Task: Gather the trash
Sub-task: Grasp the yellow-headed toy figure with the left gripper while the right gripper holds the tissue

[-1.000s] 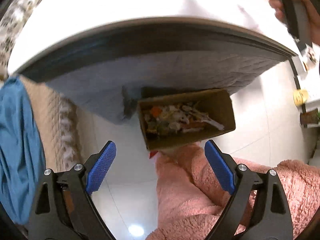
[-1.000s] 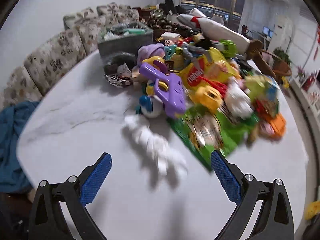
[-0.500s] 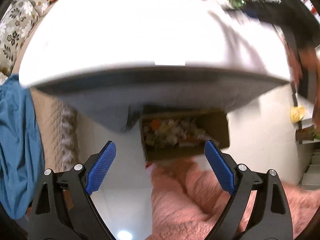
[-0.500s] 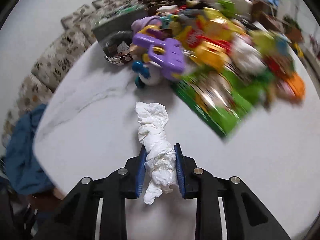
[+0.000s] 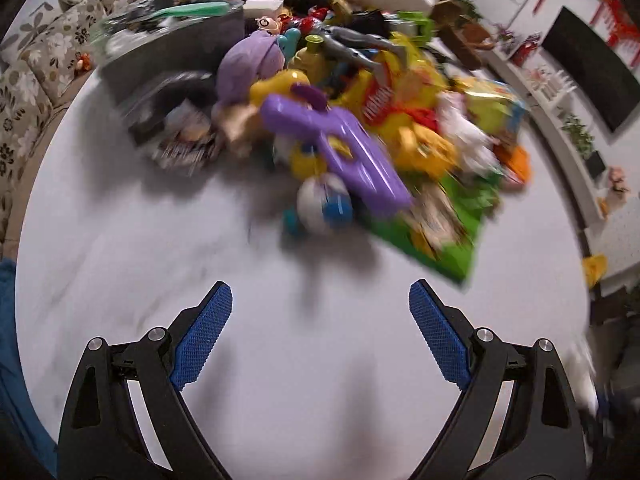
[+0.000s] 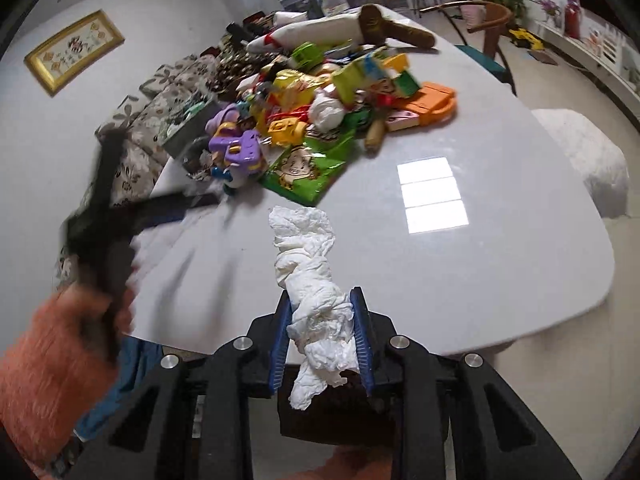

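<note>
Tissue (image 6: 320, 312) clamped between right tongs (image 6: 322, 336) — upright.

I see a white crumpled tissue (image 6: 316, 300) between the blue, dimpled pads of my black right tongs (image 6: 322, 336), over a pale grey, faintly marbled table (image 6: 480, 264). My left tongs (image 5: 320, 336) have the same blue pads on black. There's a purple toy gun (image 5: 340, 152), a green snack bag (image 6: 308, 164), a floral-patterned sofa (image 5: 28, 76), and an orange fuzzy sleeve (image 6: 44, 364)
</note>
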Action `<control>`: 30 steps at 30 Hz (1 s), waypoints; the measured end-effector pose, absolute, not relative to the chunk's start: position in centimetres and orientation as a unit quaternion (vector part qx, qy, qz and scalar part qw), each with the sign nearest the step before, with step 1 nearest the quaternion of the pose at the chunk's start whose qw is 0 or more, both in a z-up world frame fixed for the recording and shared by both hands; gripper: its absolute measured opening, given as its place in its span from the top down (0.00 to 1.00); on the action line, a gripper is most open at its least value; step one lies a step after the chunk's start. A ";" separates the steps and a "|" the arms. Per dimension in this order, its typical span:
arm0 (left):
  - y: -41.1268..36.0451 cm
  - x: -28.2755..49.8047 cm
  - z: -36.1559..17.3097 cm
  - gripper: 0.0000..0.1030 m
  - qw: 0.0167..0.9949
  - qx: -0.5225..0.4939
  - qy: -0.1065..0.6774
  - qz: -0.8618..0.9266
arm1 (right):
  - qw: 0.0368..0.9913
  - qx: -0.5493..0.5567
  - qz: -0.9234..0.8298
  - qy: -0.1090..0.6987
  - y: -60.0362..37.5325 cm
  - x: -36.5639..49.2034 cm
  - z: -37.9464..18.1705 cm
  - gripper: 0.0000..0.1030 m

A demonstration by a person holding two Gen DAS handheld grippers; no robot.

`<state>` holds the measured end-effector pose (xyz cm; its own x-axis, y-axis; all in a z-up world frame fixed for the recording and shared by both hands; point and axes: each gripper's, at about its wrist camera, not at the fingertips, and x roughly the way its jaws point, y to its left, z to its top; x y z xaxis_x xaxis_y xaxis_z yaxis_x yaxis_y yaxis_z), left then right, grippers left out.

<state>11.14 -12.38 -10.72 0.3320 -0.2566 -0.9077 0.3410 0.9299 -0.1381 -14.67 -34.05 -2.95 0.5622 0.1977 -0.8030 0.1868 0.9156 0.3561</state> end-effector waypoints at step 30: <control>-6.6 9.5 -7.4 0.68 0.806 -0.076 0.526 -0.262 | 0.849 0.189 0.038 0.492 -31.3 -12.2 -3.5 0.69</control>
